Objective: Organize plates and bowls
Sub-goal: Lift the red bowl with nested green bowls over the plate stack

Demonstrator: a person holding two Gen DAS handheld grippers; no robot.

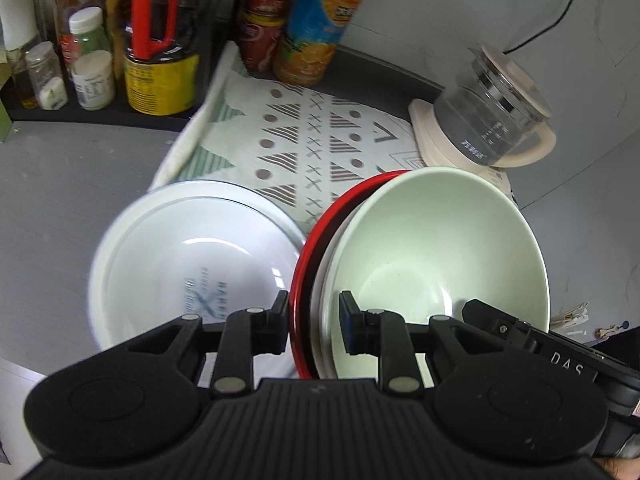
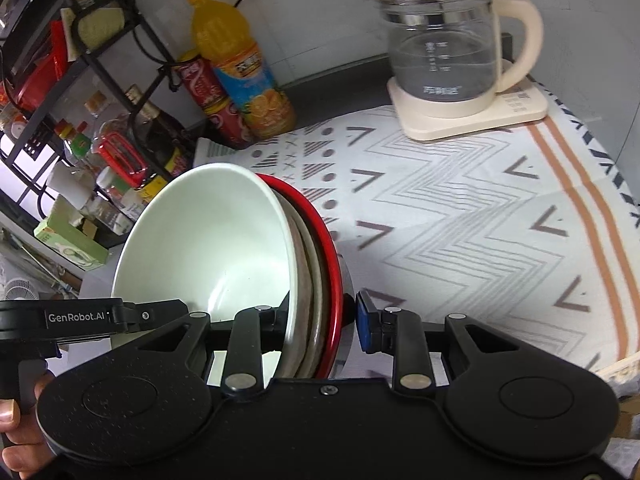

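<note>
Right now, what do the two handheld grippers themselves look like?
Both are matte black plastic with linkage arms on silver pivot pins and a ribbed body. The left gripper and right gripper each show a blue finger pad. White lettering reads GenRobot.AI.

"GenRobot.AI" stands in white letters on the left gripper (image 2: 86,316) body, seen from the right wrist. From the left wrist, "DAS" reads on the right gripper (image 1: 568,364) (its remaining letters are cut off). Bottle labels are too blurred to read.
</note>
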